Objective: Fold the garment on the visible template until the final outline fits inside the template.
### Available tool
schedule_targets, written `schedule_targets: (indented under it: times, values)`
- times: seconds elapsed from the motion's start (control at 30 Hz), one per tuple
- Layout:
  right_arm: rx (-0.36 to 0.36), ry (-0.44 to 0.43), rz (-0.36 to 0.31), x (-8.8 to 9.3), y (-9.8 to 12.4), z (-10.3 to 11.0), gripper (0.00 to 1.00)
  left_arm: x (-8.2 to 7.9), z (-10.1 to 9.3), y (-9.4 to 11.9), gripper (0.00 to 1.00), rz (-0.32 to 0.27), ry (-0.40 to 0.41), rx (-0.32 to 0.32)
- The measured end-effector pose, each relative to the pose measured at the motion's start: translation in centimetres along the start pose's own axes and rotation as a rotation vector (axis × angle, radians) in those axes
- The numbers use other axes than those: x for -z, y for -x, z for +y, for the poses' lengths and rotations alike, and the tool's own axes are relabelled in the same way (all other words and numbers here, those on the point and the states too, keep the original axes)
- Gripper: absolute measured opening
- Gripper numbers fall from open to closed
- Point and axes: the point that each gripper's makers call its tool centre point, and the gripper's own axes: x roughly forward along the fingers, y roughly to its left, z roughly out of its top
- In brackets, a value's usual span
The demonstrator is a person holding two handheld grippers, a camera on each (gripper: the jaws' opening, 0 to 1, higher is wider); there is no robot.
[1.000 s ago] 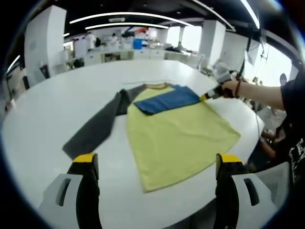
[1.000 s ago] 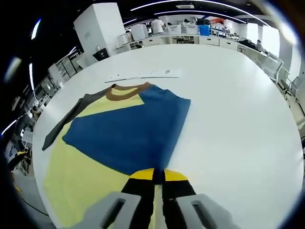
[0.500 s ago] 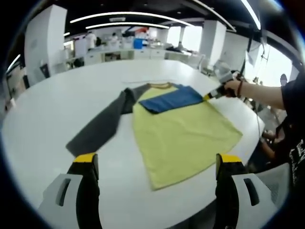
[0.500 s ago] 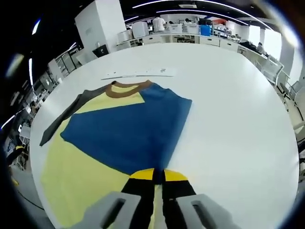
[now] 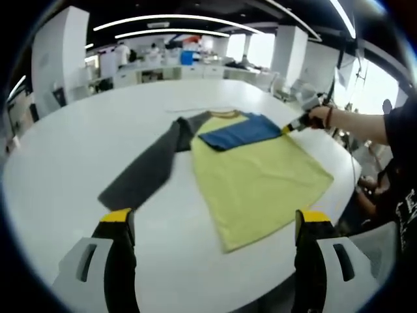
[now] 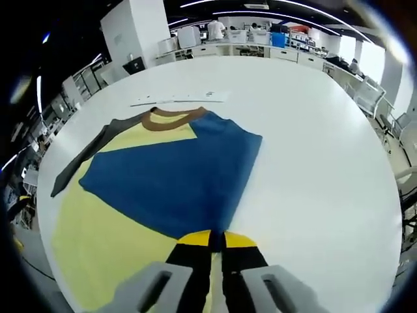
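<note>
- Your right gripper (image 6: 216, 240): clenched on the blue sleeve (image 6: 176, 186).
- Your left gripper (image 5: 212, 225): released, above the table (image 5: 58, 150).
- Shirt (image 5: 260, 179): flat, grey sleeve (image 5: 146, 169) spread.

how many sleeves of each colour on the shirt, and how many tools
blue sleeve: 1, folded across the yellow body, its end pinched in the right tool
grey sleeve: 1, spread out flat on the white table
tools: 2, the right one and the left tool, which hangs open over the table
total: 4

Matt cloth garment (image 5: 257, 173), smooth table (image 5: 65, 156)
</note>
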Motion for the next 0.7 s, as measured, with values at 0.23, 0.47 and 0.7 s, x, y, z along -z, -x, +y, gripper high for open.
schedule_targets:
  times: [0.23,0.47,0.7]
  values:
    - [0.014,0.014,0.015,0.2,0.2,-1.2,0.0,0.0,0.1,0.0,0.99,0.0,0.001,-0.001]
    - [0.023,0.018,0.02,0.3,0.4,-2.1,0.0,0.1,0.1,0.0,0.98,0.002,0.006,0.0]
    - [0.041,0.025,0.023,0.3,0.5,-2.8,0.0,0.0,0.3,0.0,0.98,0.007,-0.006,-0.002]
